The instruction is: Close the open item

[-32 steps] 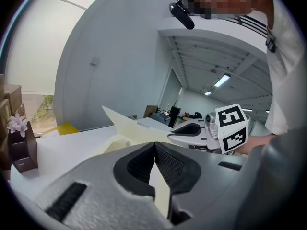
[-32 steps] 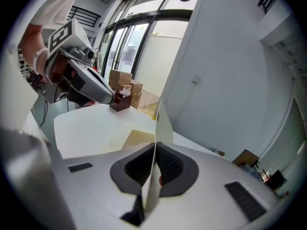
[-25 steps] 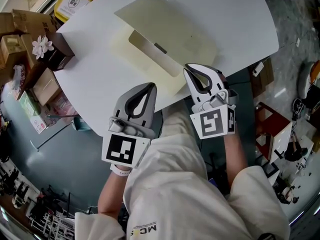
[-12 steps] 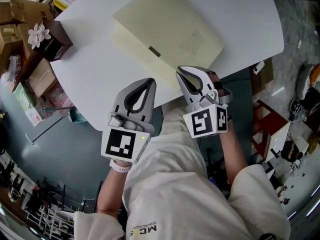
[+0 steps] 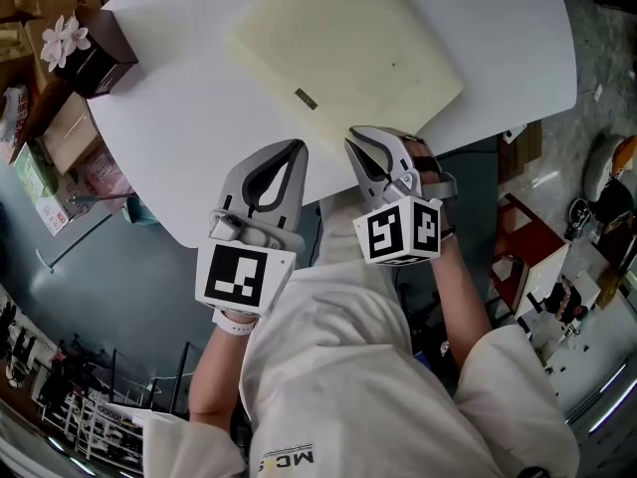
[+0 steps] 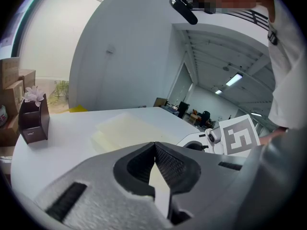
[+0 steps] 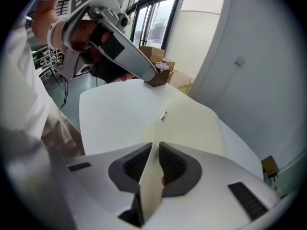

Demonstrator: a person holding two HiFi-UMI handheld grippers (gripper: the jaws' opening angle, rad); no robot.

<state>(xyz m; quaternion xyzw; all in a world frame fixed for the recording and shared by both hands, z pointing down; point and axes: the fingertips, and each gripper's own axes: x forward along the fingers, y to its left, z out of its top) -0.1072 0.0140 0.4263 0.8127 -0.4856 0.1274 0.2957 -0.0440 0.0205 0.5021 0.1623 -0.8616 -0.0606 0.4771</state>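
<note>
Cream box (image 5: 348, 53) lid sits flush: looks closed. Right gripper (image 5: 355, 139) just beside box's near edge, jaws just been opening, nothing between. Left gripper (image 5: 295, 147) clenched empty, unneeded.

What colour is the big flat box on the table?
Pale cream, almost ivory. The head view shows the box best.
</note>
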